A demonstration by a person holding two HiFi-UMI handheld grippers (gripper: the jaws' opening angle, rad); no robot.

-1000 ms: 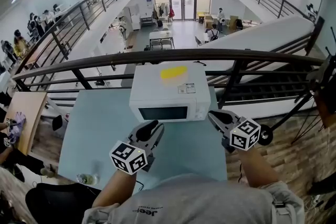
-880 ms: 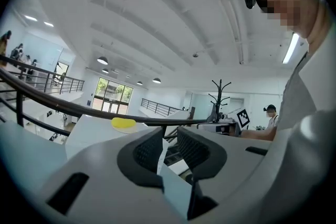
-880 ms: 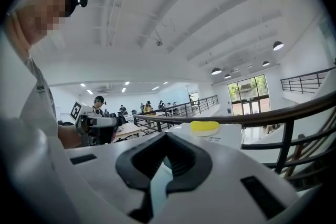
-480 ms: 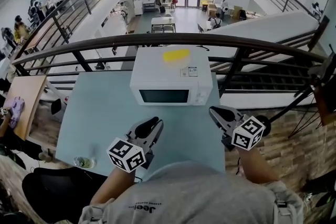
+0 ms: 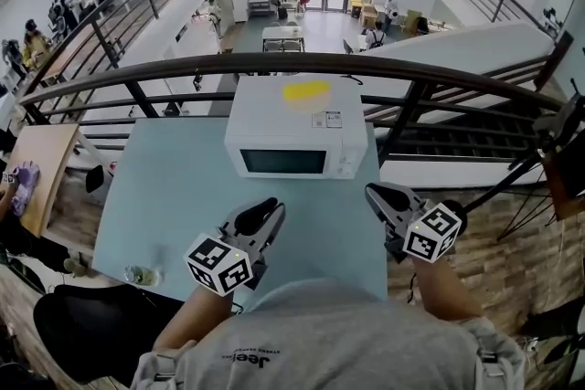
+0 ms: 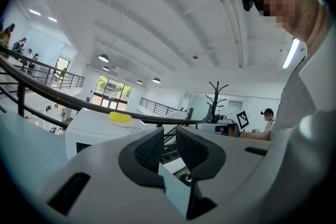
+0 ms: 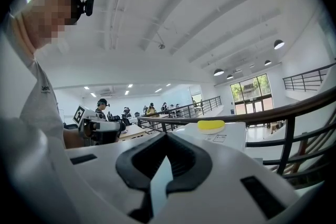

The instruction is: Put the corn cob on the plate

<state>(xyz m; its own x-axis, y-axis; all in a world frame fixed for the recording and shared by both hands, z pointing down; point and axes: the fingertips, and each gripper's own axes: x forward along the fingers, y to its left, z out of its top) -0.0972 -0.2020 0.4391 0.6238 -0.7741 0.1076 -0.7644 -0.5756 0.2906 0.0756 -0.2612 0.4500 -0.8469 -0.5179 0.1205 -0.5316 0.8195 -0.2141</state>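
No corn cob shows in any view. A white microwave (image 5: 297,137) stands shut at the far side of a pale blue table (image 5: 174,187). On its top lies a flat yellow thing (image 5: 305,90), also seen in the left gripper view (image 6: 120,118) and the right gripper view (image 7: 210,126); whether it is a plate I cannot tell. My left gripper (image 5: 271,209) hovers over the table in front of the microwave, jaws shut on nothing (image 6: 169,136). My right gripper (image 5: 373,192) hangs off the microwave's front right corner, also shut and empty (image 7: 167,136).
A dark handrail (image 5: 274,67) runs right behind the microwave, with a drop to a lower floor beyond. A small clear bottle (image 5: 142,275) sits at the table's near left edge, above a black chair (image 5: 82,324). The table's right edge lies under my right gripper.
Both grippers have drawn back from the microwave's front, so more bare table lies between them and it. The microwave and the yellow thing have not moved.
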